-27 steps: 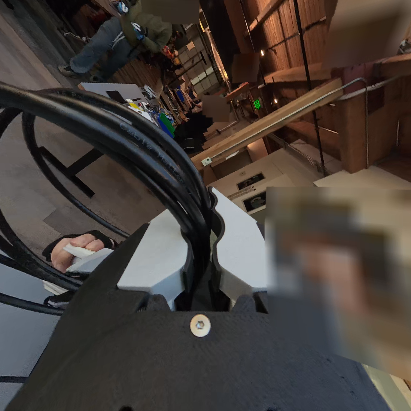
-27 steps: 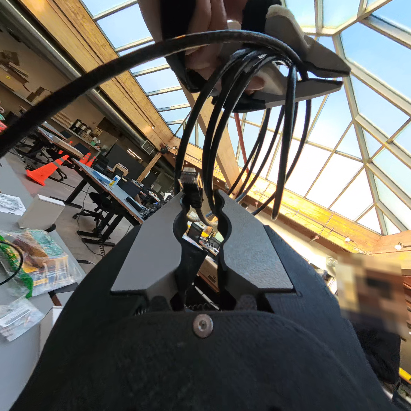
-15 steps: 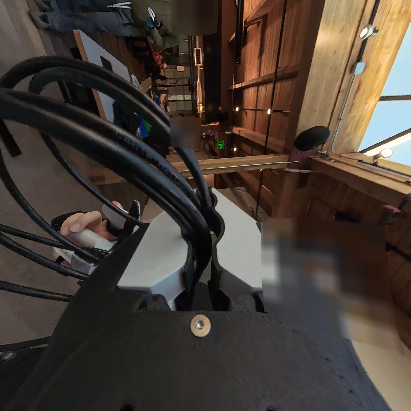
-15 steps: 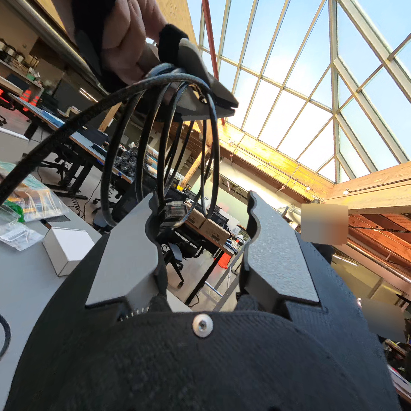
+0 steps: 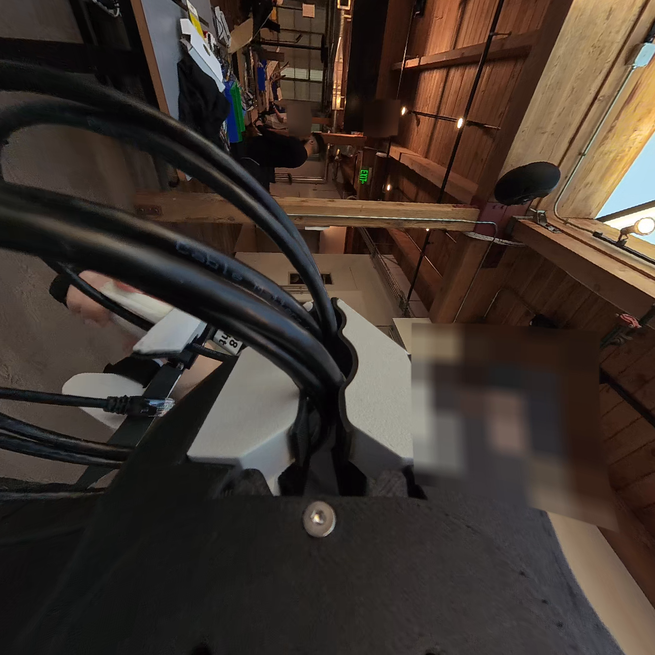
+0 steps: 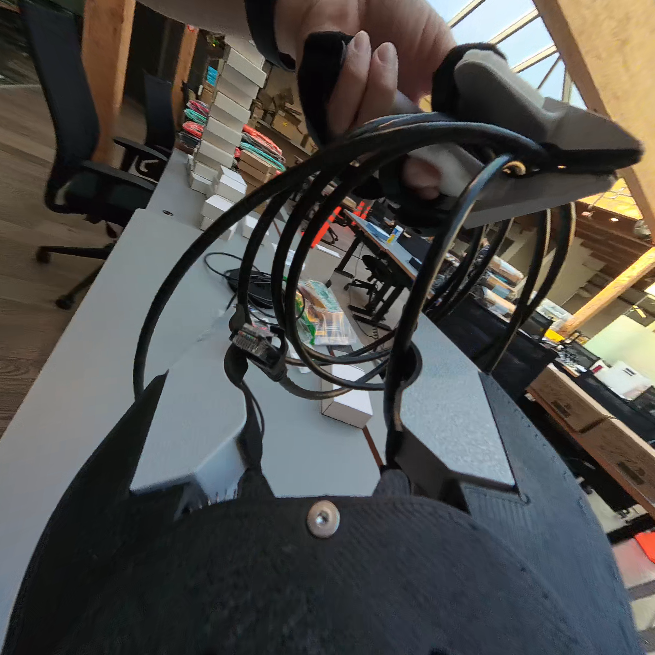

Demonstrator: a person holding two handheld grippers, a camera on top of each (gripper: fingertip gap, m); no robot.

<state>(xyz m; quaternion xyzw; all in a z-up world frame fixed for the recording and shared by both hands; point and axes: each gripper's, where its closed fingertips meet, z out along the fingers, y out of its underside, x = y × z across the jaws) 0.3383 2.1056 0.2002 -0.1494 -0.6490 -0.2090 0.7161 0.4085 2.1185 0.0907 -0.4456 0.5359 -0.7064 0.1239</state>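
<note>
right gripper (image 6: 324, 361) wider; round black cable (image 5: 219, 283)

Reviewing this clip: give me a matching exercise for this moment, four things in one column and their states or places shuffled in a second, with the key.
Things:
1. left gripper
2. right gripper
3. cable plug
4. small white box

States or places:
A. lying on the grey table
B. open, fingers wide apart
C. shut on the coiled black cable
D. hanging beside the right gripper's left finger

Pairs: 1-C, 2-B, 3-D, 4-A
</note>
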